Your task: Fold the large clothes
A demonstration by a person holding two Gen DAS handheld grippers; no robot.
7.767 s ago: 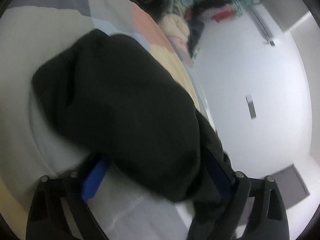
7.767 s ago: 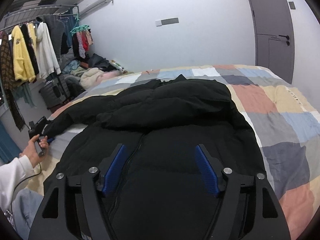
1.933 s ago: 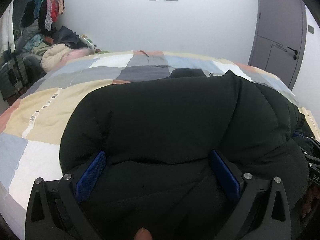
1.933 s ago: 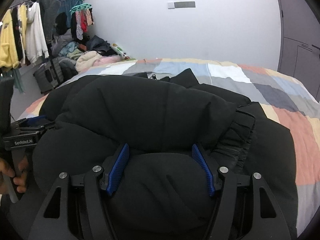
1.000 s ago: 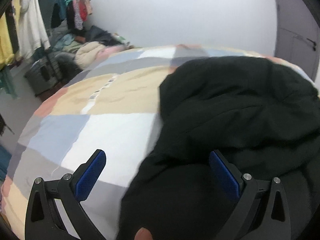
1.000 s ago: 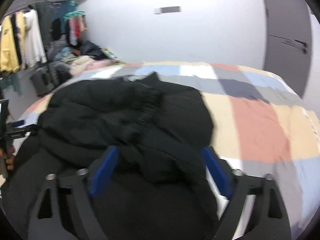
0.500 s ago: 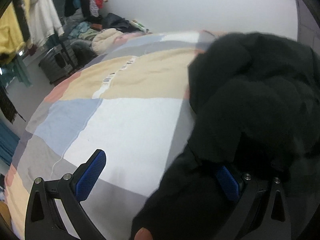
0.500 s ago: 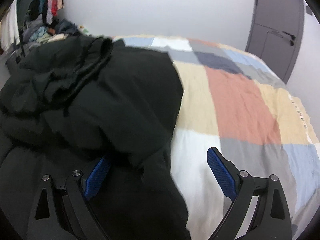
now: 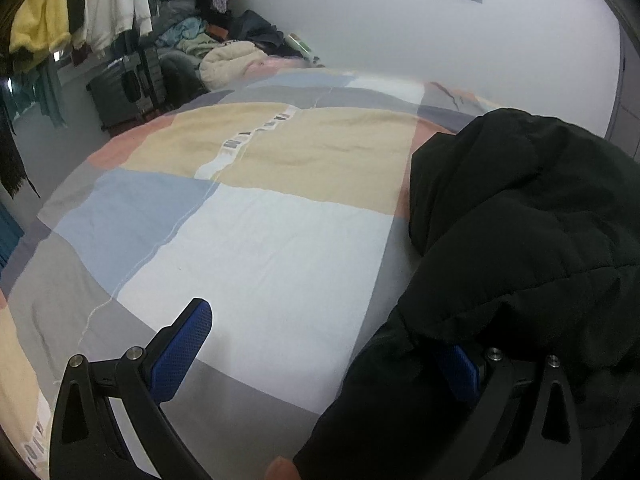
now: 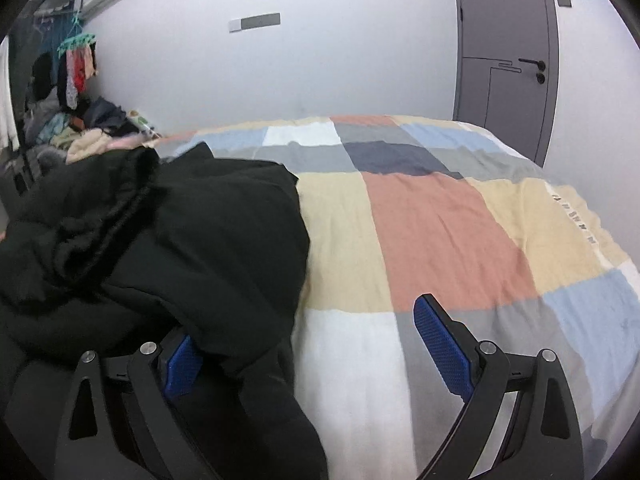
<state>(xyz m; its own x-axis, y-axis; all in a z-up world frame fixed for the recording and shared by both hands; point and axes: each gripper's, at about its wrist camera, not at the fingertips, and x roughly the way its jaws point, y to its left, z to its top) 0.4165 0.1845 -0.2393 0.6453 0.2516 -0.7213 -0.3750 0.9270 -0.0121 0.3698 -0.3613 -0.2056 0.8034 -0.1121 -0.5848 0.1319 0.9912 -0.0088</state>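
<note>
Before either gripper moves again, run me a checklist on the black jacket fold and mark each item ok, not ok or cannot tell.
1. Left gripper open: ok, its blue pads stand wide apart.
2. Right gripper open: ok, pads wide apart.
3. Fabric free of the pads: not ok, the black jacket drapes over the left gripper's right pad and over the right gripper's left pad.
4. Jacket folded flat: not ok, it sits bunched and puffy.
5. Jacket wholly on the patchwork bedspread: cannot tell, its near edge runs out of view.
6. Bare bedspread beside the jacket: ok, on both sides.
</note>
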